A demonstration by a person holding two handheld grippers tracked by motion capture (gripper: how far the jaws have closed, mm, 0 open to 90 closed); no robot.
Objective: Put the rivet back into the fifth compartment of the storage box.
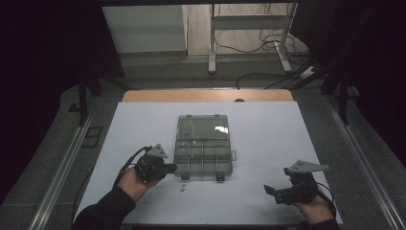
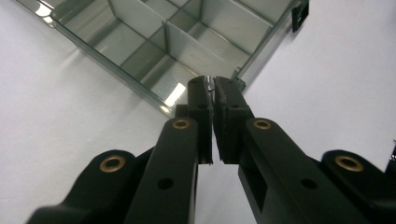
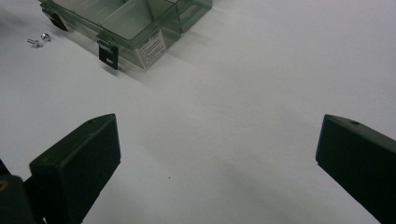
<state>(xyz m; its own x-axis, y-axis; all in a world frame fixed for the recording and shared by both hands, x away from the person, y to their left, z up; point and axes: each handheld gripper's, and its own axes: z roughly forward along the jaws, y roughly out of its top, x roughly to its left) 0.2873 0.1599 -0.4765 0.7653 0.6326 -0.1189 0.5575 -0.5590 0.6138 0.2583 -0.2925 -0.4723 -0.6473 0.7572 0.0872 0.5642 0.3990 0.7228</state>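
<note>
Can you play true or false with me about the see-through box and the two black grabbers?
1. The clear box has its lid open. True.
2. The left gripper has its jaws spread wide. False: they are shut, with a small shiny thing pinched at the tips.
3. The right gripper is open. True.
4. The right gripper is inside the box. False: it stays off to the side, over the white table.
5. Two small screws lie on the table beside the box. True.

White table cover (image 1: pixel 268 134), wooden table edge (image 1: pixel 206 95) behind it, metal stand (image 1: pixel 211 43) and cables (image 1: pixel 270 40) beyond.
</note>
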